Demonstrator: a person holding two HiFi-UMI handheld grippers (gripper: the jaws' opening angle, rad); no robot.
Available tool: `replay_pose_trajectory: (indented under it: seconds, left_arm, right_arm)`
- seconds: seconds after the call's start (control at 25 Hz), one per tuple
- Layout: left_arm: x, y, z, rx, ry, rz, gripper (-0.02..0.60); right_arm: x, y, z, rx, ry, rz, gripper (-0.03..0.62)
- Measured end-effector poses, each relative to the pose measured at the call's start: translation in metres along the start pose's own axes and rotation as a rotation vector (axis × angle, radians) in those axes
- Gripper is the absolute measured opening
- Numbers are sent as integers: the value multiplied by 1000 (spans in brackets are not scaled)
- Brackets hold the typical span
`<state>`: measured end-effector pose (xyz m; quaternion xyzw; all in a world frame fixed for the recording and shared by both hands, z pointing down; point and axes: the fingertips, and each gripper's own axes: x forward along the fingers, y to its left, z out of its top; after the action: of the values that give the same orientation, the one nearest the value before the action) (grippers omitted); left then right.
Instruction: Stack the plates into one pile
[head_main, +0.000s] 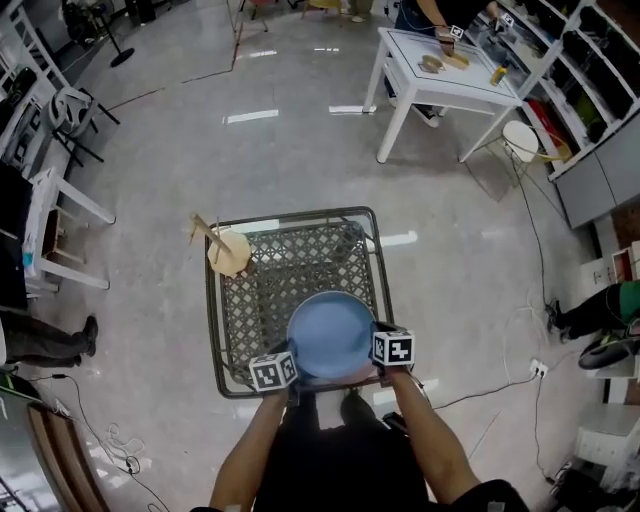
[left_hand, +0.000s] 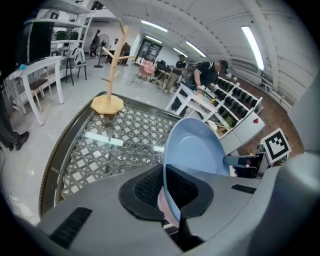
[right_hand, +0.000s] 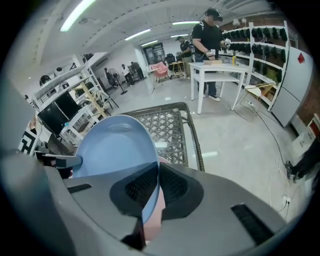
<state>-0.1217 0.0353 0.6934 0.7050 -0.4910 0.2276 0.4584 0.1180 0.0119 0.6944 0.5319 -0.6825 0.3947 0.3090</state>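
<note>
I have the lattice-topped table (head_main: 212, 320) filling the middle of the head view, and the blue plate (head_main: 330, 335) hangs over its near edge, face up and roughly level, carried between my two tools. I cannot tell whether its underside touches the lattice yet. The wooden mug tree (head_main: 228, 250) stands at the far left corner, well apart from the plate. I see no other loose plate on the table, so I judge the stacking is close to done and this is the carry-and-place step. The next move calls for lowering both sides evenly onto a bare patch of lattice, clear of the mug tree, and only then releasing. Tucked right under the blue rim is a pink plate (left_hand: 164, 207), which also shows in the right gripper view, so I take it I am carrying two plates as one pile. The left gripper (left_hand: 164, 187) is nearly closed, its pads pinching the blue rim with the pink edge beneath it. The right gripper (right_hand: 153, 192) clamps the opposite rim the same way, with only a narrow gap between its pads.
</note>
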Motion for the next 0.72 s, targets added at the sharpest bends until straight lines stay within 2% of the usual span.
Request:
replay_pose_trajectory:
  seconds: [0.28,0.72]
  left_arm:
    - [25,-31,-13,68,53,-33,29]
    - [53,-31,-52,92,146,-4,28]
  right_arm:
    - [-12,-38,-29,71,13,-40,18]
    - [2,-58,-80,121,96,-52,18]
